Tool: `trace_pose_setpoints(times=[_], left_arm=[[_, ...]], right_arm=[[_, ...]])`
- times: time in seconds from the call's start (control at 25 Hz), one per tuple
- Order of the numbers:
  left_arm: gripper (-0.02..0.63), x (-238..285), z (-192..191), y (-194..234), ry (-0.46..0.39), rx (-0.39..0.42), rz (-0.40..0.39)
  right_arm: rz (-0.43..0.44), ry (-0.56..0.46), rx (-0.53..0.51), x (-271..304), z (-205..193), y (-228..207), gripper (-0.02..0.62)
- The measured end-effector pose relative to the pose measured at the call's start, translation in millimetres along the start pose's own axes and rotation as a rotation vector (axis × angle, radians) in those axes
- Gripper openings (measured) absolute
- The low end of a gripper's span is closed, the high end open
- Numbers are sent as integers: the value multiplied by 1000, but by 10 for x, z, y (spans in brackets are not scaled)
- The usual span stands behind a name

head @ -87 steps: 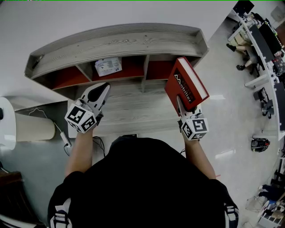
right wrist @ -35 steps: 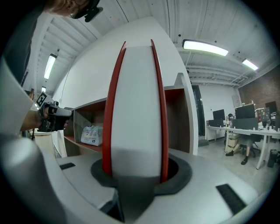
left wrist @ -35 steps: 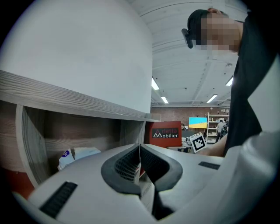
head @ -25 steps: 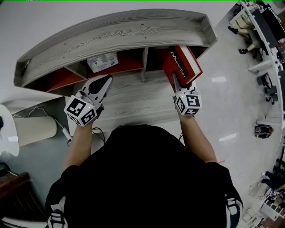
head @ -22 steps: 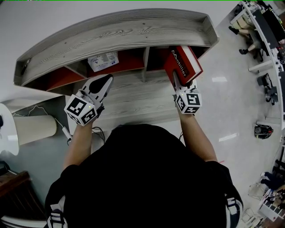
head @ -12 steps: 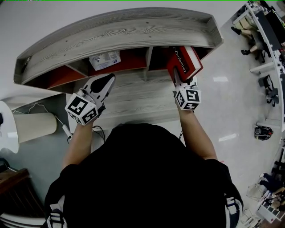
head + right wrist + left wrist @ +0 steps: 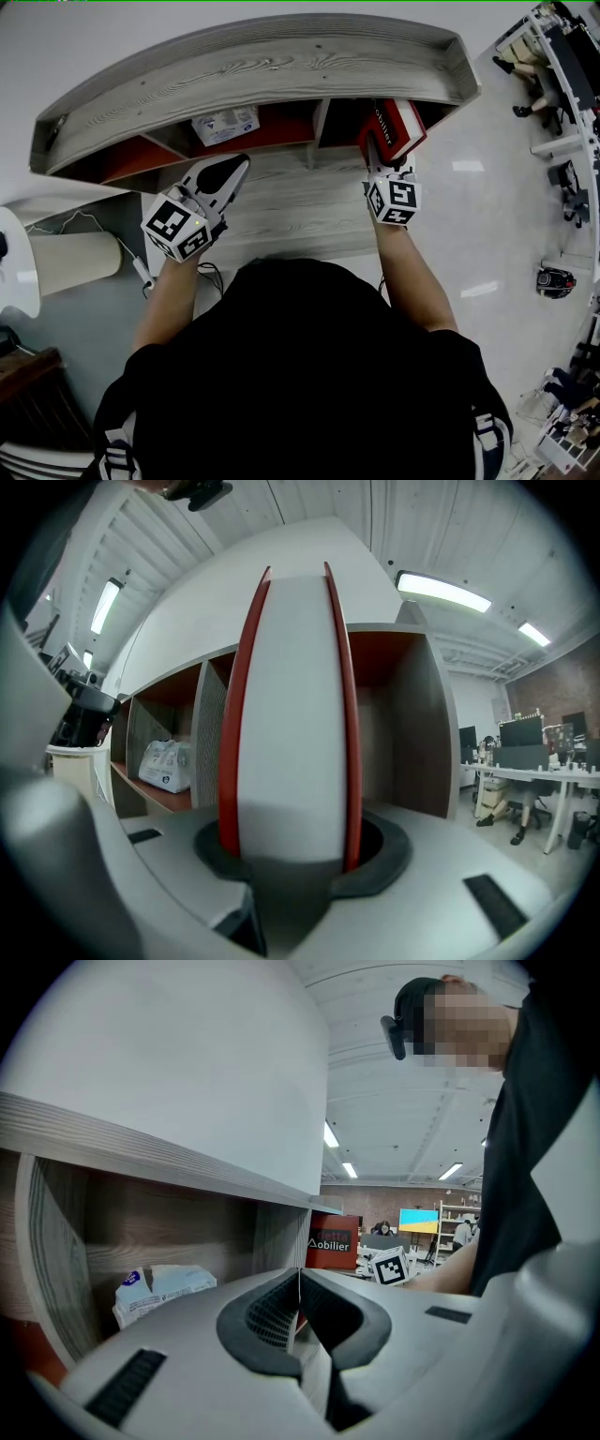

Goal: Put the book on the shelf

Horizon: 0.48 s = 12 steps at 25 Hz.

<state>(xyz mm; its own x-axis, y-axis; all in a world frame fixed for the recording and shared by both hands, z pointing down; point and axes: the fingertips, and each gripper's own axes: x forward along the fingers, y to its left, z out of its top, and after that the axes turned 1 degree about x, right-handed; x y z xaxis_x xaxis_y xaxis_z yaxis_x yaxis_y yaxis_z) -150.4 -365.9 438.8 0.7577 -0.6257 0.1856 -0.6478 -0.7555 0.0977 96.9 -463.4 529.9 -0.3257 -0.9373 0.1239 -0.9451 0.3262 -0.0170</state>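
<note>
At the back of the pale wood-grain surface, what stands? (Reader)

A long grey wood-grain shelf unit with red-lined compartments, split by upright dividers. A white printed packet lies in the middle compartment. A cream cylinder and a white cable sit beyond the surface's left end. (Legend)

What borders the right-hand compartment? (Reader)

One grey divider stands at its left, apart from the book, and the unit's side wall closes its right. The left gripper hangs over the surface before the middle compartment, its jaws closed together on nothing. (Legend)

And the book itself? (Reader)

The thick red hardcover book stands upright on edge, its white page edges turned toward the right gripper, whose jaws clamp the two covers. White lettering marks the cover that faces left. The book's far end lies under the shelf's top board, in the mouth of the right-hand compartment. Whether it rests on the compartment floor cannot be told. (Legend)
</note>
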Motion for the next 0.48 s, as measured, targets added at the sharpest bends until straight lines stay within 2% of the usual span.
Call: trace_pose_setpoints(times=[0.48], left_arm=[[23,14,-90,12,19,-2,-15]], right_arm=[[-23,-22,-14,180,-6,28,170]])
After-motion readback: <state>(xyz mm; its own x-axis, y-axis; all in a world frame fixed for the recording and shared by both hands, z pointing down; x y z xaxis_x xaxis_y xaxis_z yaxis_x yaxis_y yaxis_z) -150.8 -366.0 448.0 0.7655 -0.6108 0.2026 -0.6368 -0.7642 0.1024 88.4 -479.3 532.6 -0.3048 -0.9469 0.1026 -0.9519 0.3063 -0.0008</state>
